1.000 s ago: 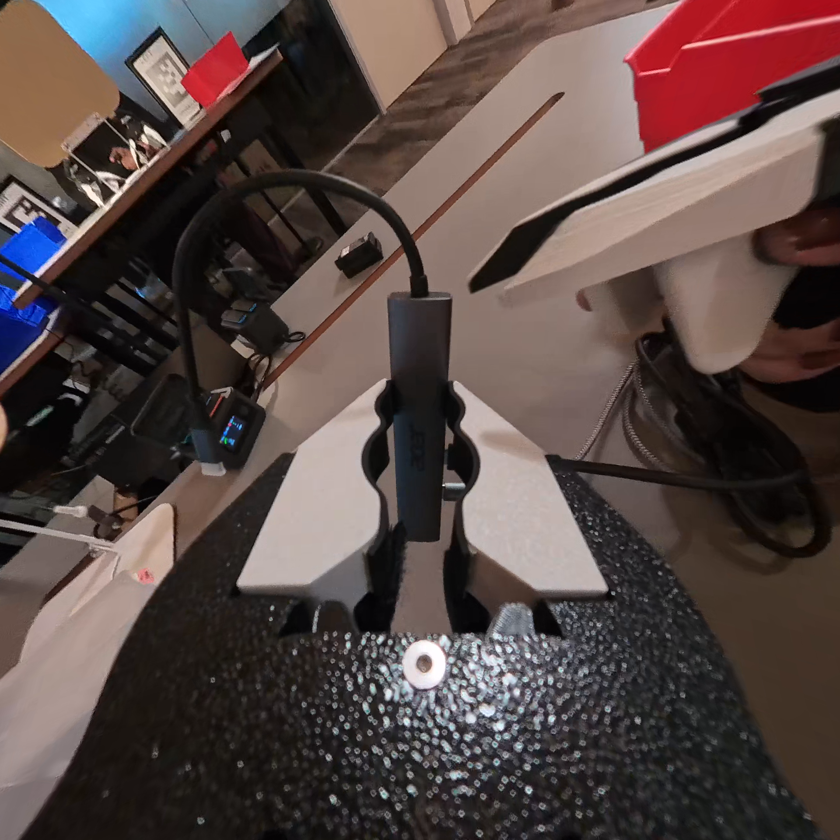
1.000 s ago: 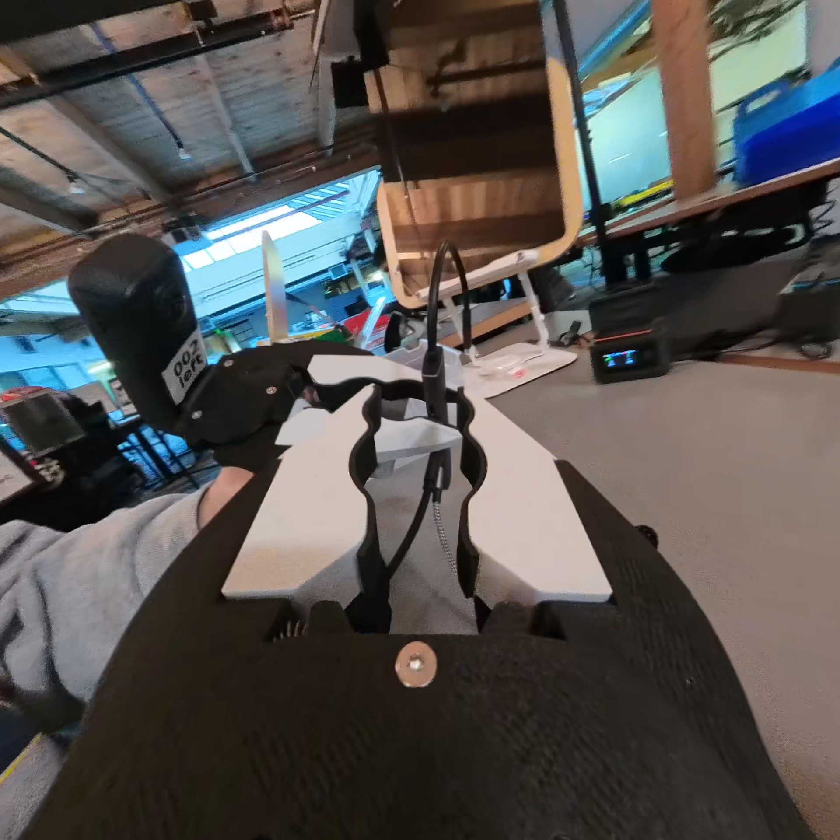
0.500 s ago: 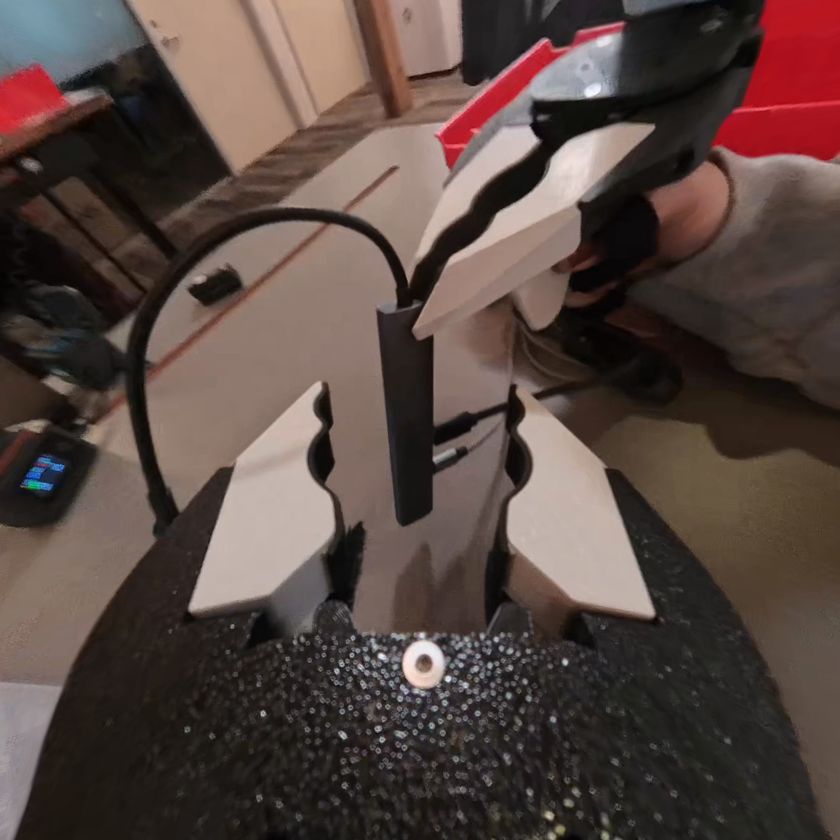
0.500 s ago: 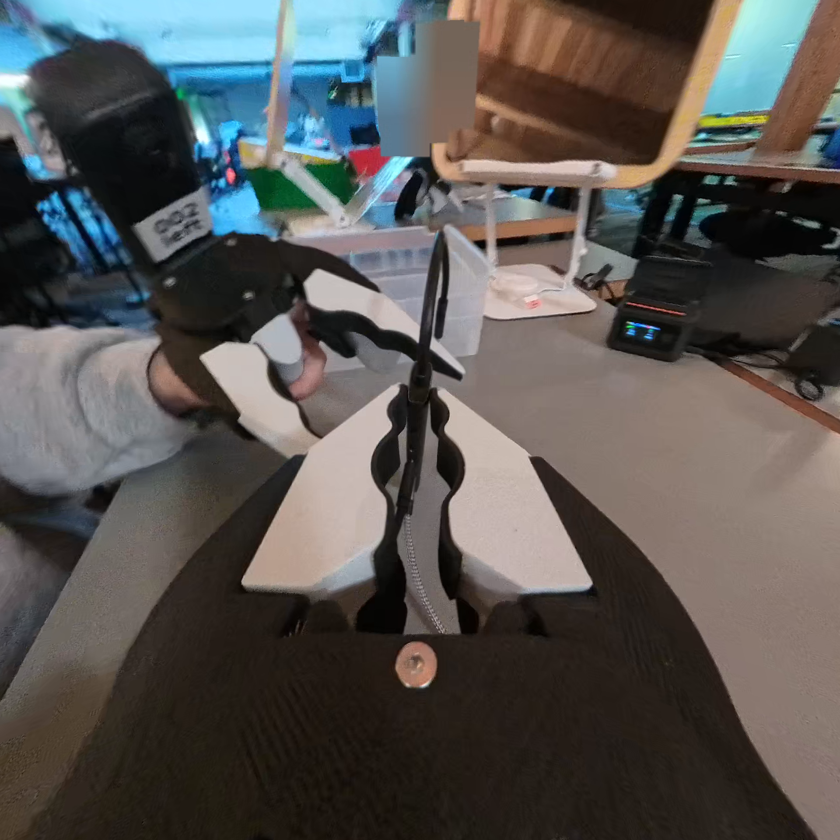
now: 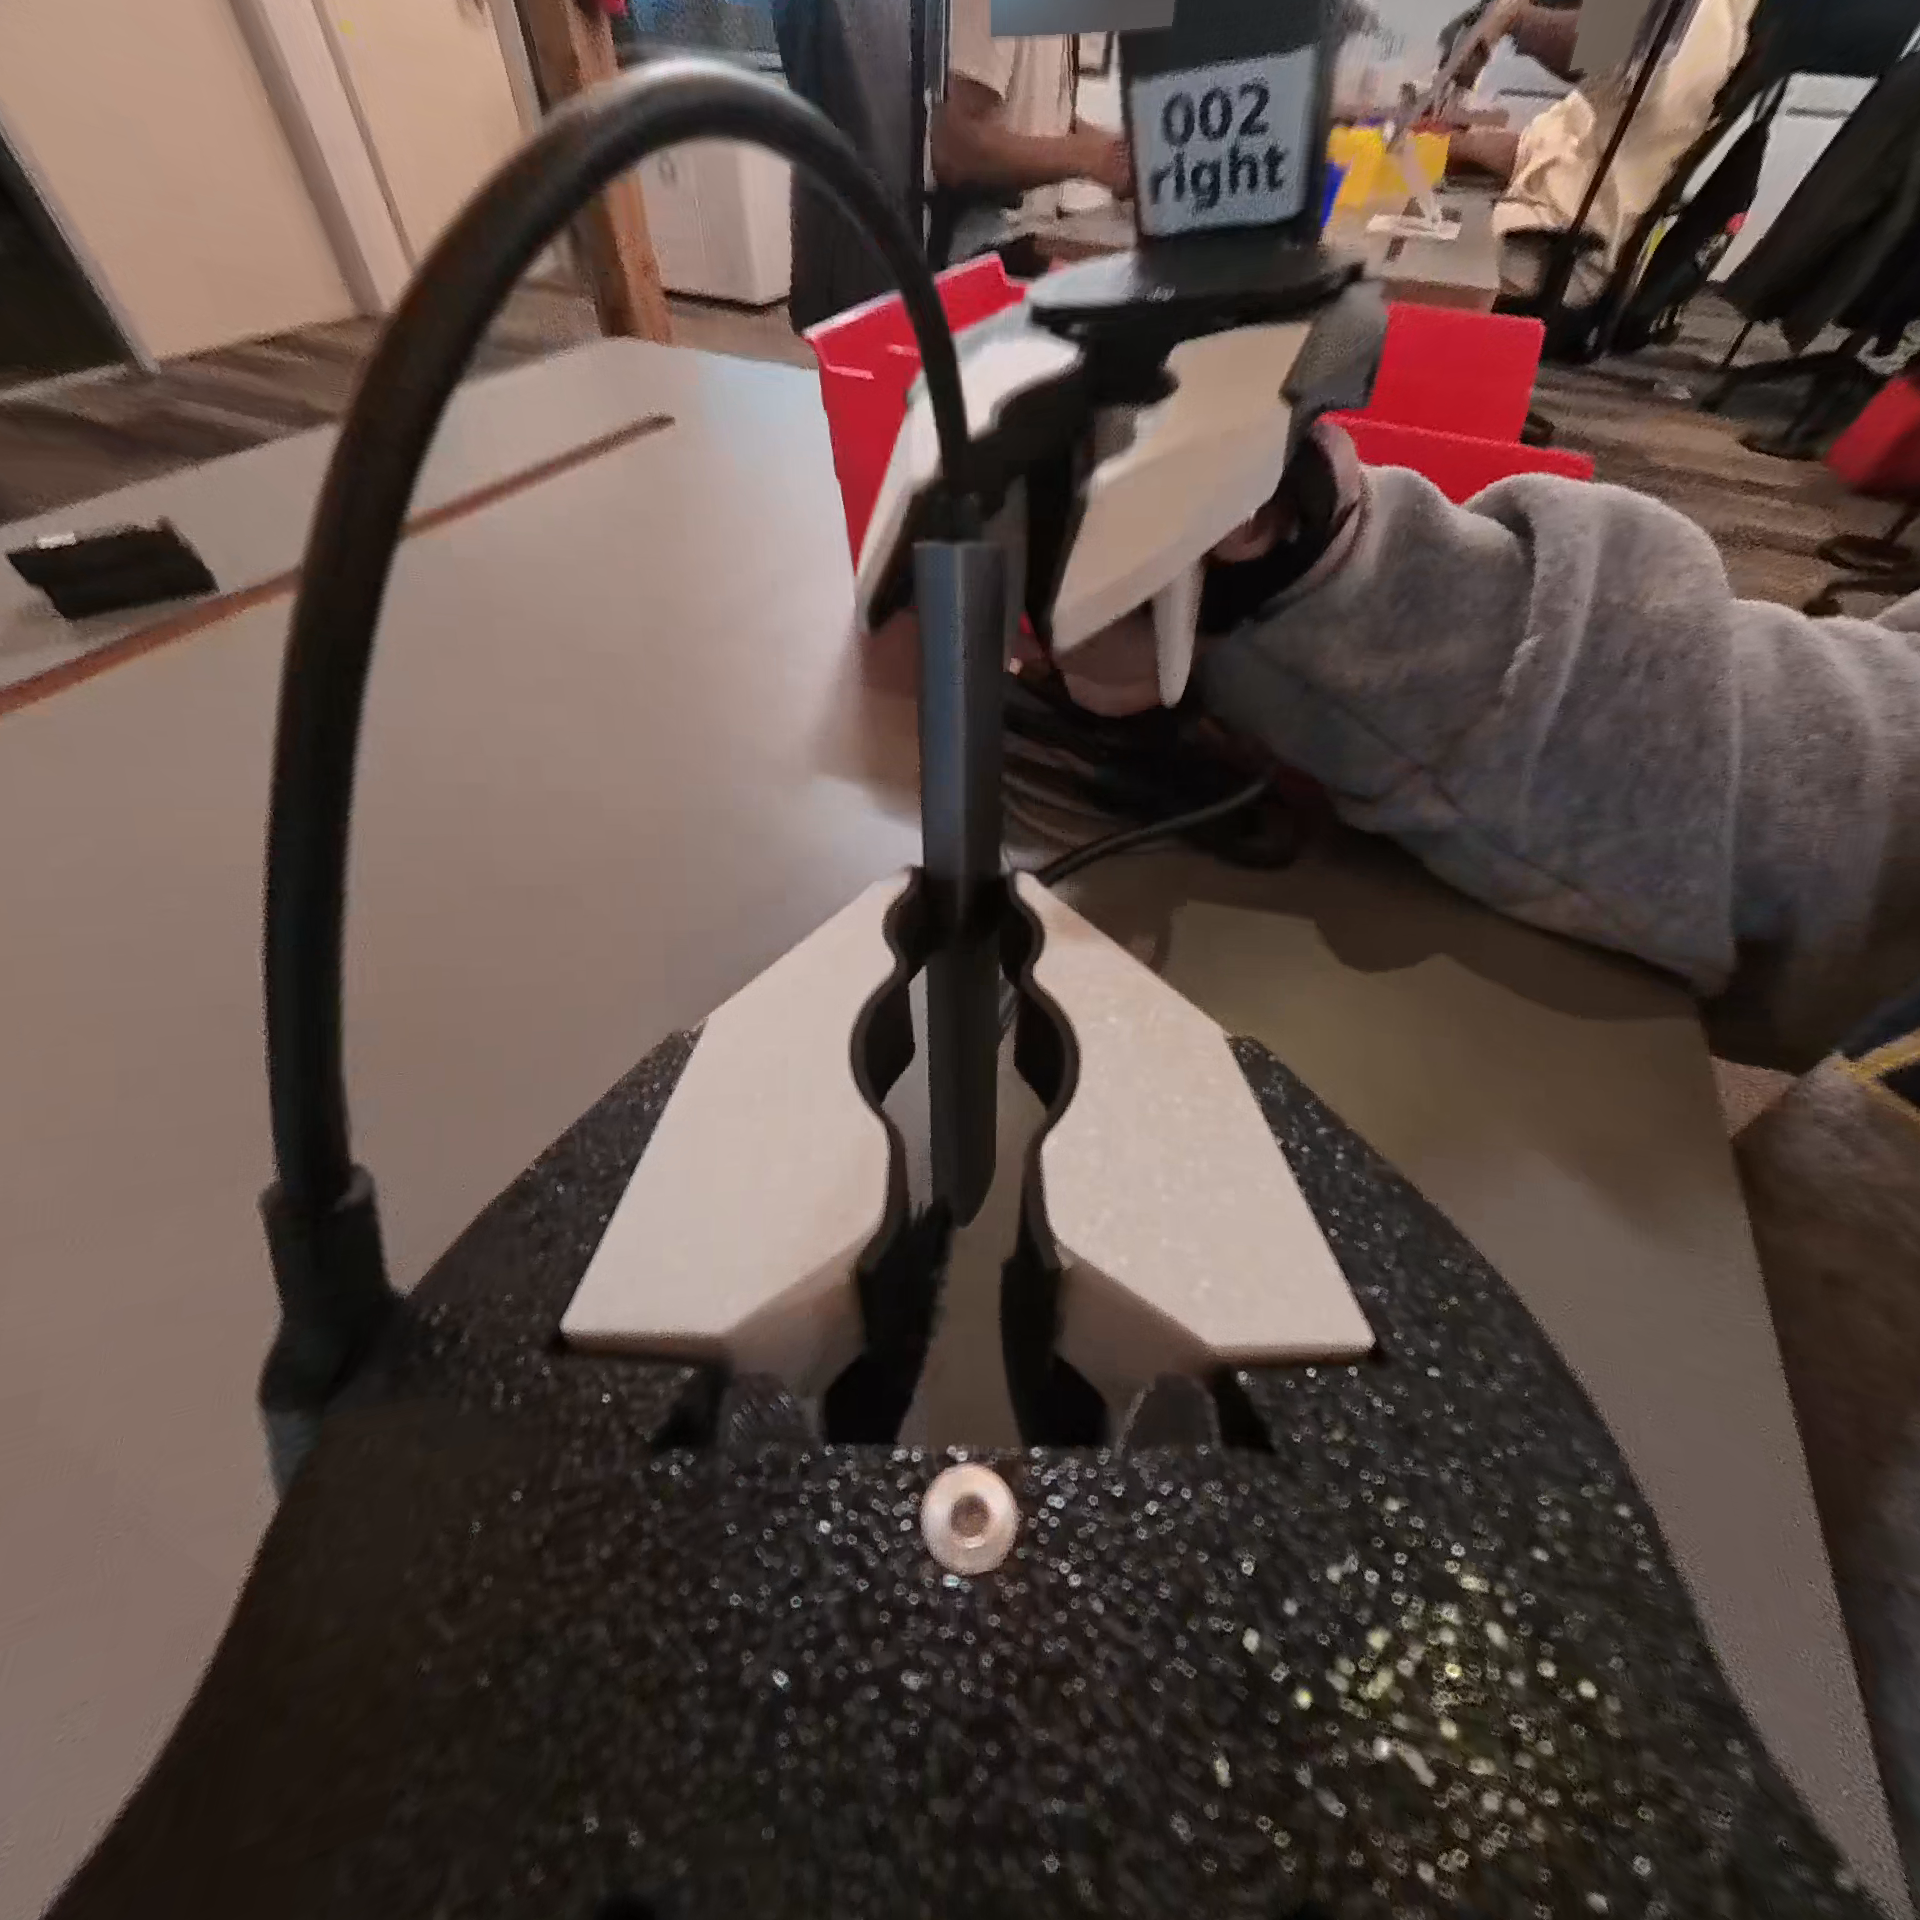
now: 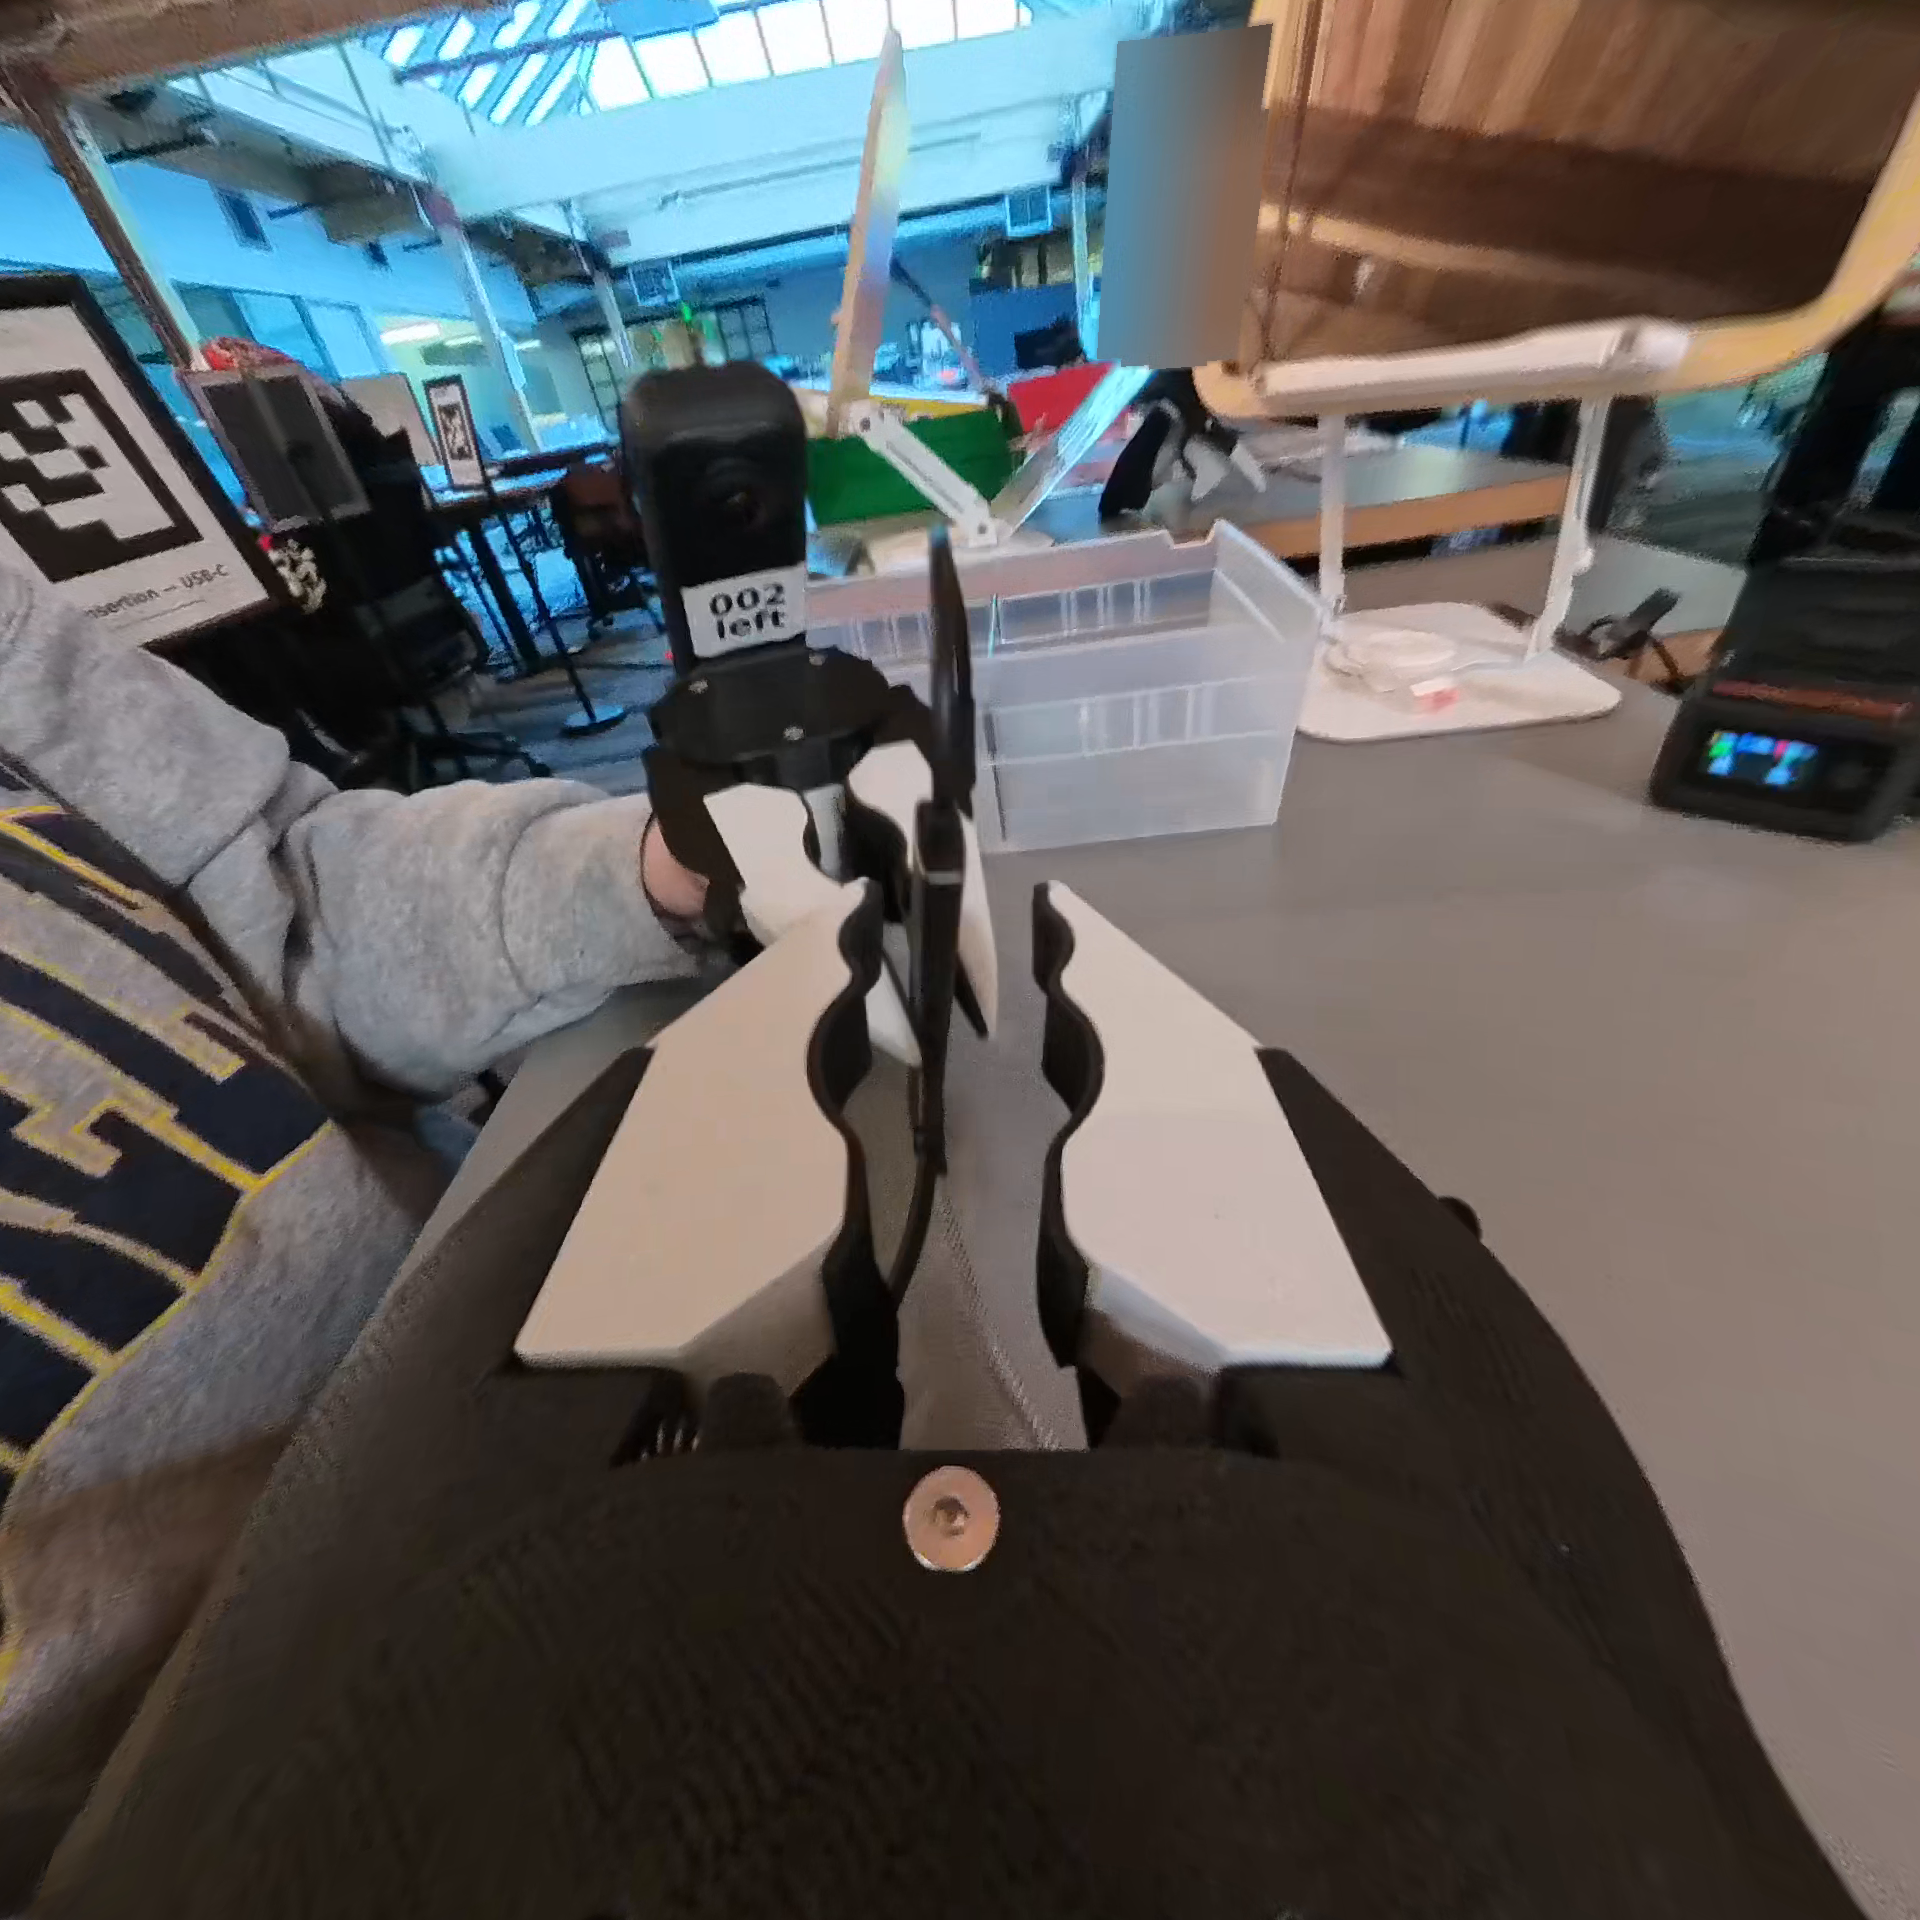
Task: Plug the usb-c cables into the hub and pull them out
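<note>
In the left wrist view my left gripper (image 5: 961, 899) is shut on the slim dark grey hub (image 5: 961, 727), held edge-on and pointing forward. The hub's thick black lead (image 5: 416, 343) arcs from its far end over to the left. My right gripper (image 5: 1075, 499) stands open around the hub's far end. In the right wrist view my right gripper (image 6: 956, 904) is open, with the hub (image 6: 930, 977) in the gap, touching neither finger. A thin black usb-c cable (image 6: 909, 1236) leaves the hub and runs back between the fingers. The left gripper (image 6: 831, 862) holds the hub from beyond.
Red bins (image 5: 1455, 384) stand behind the right gripper, and cables (image 5: 1122, 769) are piled under it on the grey table (image 5: 623, 779). A clear plastic box (image 6: 1122, 707), a white stand base (image 6: 1455, 675) and a black device with a screen (image 6: 1787, 758) stand further off. My hands' fingertips stand some 5 centimetres from each other.
A second ago the left held the hub; half a second ago it opened while the right pinched the hub's far end. Now the left has shut on the hub edge-on and the right has opened.
</note>
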Available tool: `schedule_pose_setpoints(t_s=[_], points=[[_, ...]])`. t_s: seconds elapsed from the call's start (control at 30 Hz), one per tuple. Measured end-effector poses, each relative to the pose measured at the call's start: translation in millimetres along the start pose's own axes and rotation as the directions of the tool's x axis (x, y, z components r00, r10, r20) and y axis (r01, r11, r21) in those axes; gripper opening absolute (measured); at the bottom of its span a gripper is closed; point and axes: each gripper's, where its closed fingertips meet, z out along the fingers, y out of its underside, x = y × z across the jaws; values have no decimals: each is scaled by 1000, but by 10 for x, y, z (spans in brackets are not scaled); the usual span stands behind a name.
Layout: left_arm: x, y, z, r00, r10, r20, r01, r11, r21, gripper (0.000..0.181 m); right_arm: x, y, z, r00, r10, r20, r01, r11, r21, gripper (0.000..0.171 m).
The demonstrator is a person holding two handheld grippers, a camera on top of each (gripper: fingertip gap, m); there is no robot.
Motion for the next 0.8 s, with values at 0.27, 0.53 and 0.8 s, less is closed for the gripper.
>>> schedule_pose_setpoints(t_s=[0.27, 0.53, 0.8], points=[[10, -109, -29, 999, 48, 15, -49, 993, 106, 10, -130, 426, 131, 998, -45, 40, 55, 958, -280, 20], [124, -51, -88, 999, 30, -40, -26, 995, 96, 12, -200, 511, 154, 987, -147, 62, 159, 927, -339, 5], [315, 391, -241, 990, 92, -109, -113, 973, -201, 10, -416, 691, 257, 930, -329, 161, 366, 819, -442, 5]])
